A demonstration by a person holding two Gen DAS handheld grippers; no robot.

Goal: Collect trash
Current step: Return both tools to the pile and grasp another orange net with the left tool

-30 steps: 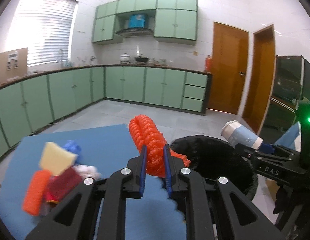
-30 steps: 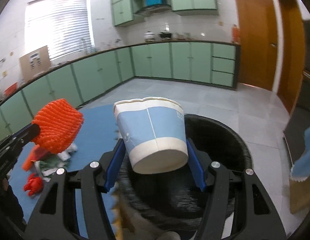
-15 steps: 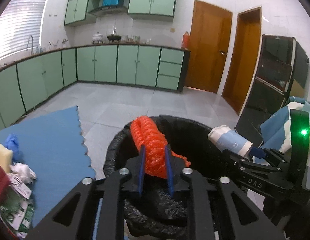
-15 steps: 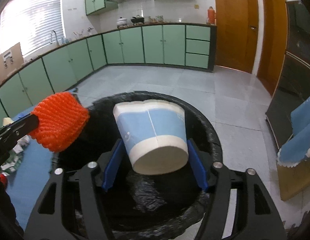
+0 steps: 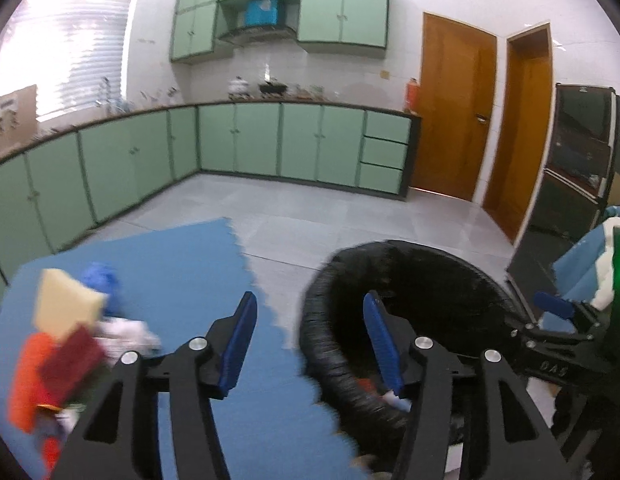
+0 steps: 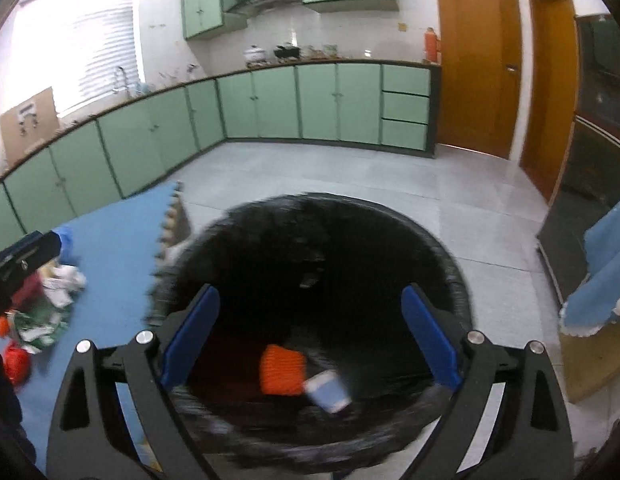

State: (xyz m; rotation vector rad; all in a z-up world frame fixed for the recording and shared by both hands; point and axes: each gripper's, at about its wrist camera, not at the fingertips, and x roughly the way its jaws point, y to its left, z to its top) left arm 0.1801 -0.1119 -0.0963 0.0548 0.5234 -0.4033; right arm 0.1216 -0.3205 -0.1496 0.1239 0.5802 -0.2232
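Right claw (image 6: 310,340): blue fingers spread wide, nothing between them, hovering directly over the black-bagged bin (image 6: 450,256). Below and between the fingers, on the bin's bottom, lie the orange mesh wrap (image 6: 281,369) and the blue-and-white paper cup (image 6: 328,391), cup touching the wrap's lower right corner; both are motion-blurred, and so is the bin's near rim. Left claw (image 5: 310,344): also released and empty, straddling the bin's left rim (image 5: 322,344), with the left finger over the blue mat (image 5: 178,264) and the right finger over the bin's mouth. From that view the bin's inside is mostly dark; only a red scrap and a bit of blue-white show under the right finger, too small to identify. The right claw's body (image 5: 550,340) shows at the right edge, partly cut off, with a green light above it. Remaining trash pile (image 5: 66,336) sits on the mat to the left of the left claw: a yellow sponge-like block, blue crumple, white paper, dark red and orange pieces, all blurred and cut by the frame edge. In the right wrist view the same pile (image 6: 42,300) is half hidden behind the left claw's body (image 6: 18,256). Green cabinets (image 6: 270,104) line the far walls.
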